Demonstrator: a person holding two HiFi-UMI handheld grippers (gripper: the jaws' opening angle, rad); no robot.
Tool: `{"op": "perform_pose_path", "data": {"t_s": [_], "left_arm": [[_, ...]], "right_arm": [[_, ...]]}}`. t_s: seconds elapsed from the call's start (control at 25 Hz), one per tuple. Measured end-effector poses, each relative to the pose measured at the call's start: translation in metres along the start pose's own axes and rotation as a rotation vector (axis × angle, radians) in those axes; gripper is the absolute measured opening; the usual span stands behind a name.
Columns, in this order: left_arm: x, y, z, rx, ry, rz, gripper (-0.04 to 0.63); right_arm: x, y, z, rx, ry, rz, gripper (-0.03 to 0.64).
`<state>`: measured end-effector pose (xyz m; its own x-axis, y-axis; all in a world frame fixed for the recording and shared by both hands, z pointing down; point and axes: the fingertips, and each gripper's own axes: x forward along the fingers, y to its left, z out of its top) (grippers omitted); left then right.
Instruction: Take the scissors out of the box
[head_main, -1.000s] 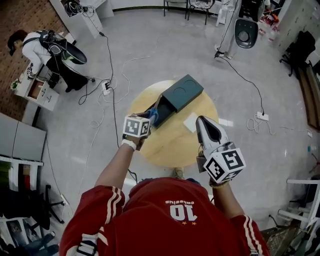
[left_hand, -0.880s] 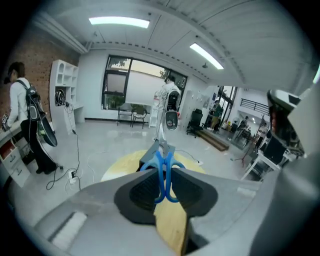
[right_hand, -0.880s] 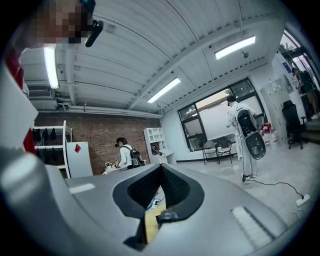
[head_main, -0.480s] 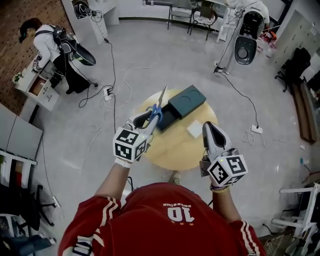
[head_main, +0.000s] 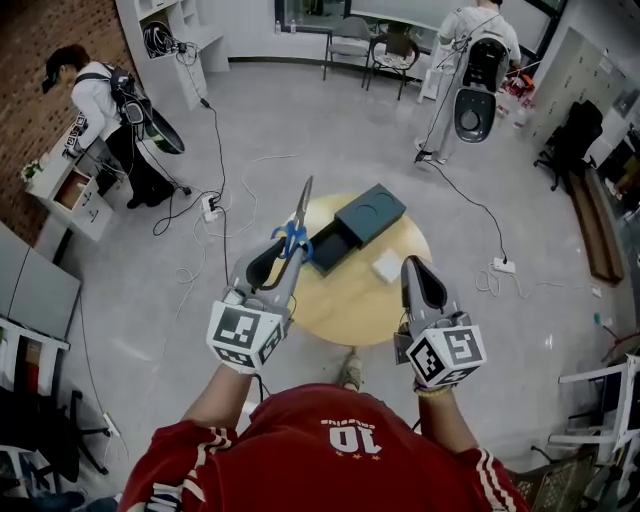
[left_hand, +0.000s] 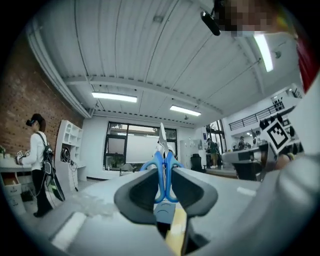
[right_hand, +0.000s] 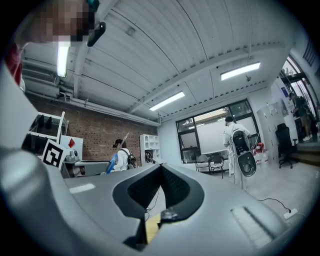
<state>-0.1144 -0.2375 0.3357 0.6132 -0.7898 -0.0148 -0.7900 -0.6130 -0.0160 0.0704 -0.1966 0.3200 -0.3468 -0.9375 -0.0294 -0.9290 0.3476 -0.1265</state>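
Observation:
Blue-handled scissors (head_main: 294, 236) are clamped by their handles in my left gripper (head_main: 281, 250), lifted above the table's left side, blades pointing away from me. In the left gripper view the blue handles (left_hand: 163, 167) sit squeezed between the two pads and the blade stands up past them. The dark green box (head_main: 356, 226) lies on the round wooden table (head_main: 350, 305), its drawer end slid out toward the scissors. My right gripper (head_main: 414, 266) hovers over the table's right edge; its jaws (right_hand: 160, 170) meet with nothing between them.
A small white pad (head_main: 386, 264) lies on the table right of the box. Cables and a power strip (head_main: 211, 206) trail over the grey floor around the table. People stand far off at a left desk (head_main: 90, 95) and at the back (head_main: 478, 50).
My left gripper has risen and drawn back from the box with the scissors, which now stand clear of it. The right gripper lifted and shifted slightly.

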Motion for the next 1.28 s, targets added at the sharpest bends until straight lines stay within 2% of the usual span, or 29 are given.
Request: {"op": "perform_pose_path", "data": {"t_s": [0.2, 0.44, 0.84, 1.28], "left_arm": [[-0.021, -0.007, 0.012, 0.008, -0.035, -0.017, 0.095], [-0.033, -0.015, 0.016, 0.021, -0.035, -0.040, 0.095], [-0.052, -0.026, 0.024, 0.002, -0.045, -0.082, 0.095], [-0.058, -0.018, 0.023, 0.007, -0.049, -0.061, 0.095]], "right_arm": [[-0.018, 0.017, -0.004, -0.009, -0.006, -0.036, -0.002], [-0.032, 0.026, -0.005, -0.040, 0.000, -0.081, -0.002], [-0.040, 0.048, -0.005, -0.034, -0.010, -0.075, -0.002], [-0.040, 0.054, -0.001, -0.038, -0.015, -0.080, -0.002]]}}
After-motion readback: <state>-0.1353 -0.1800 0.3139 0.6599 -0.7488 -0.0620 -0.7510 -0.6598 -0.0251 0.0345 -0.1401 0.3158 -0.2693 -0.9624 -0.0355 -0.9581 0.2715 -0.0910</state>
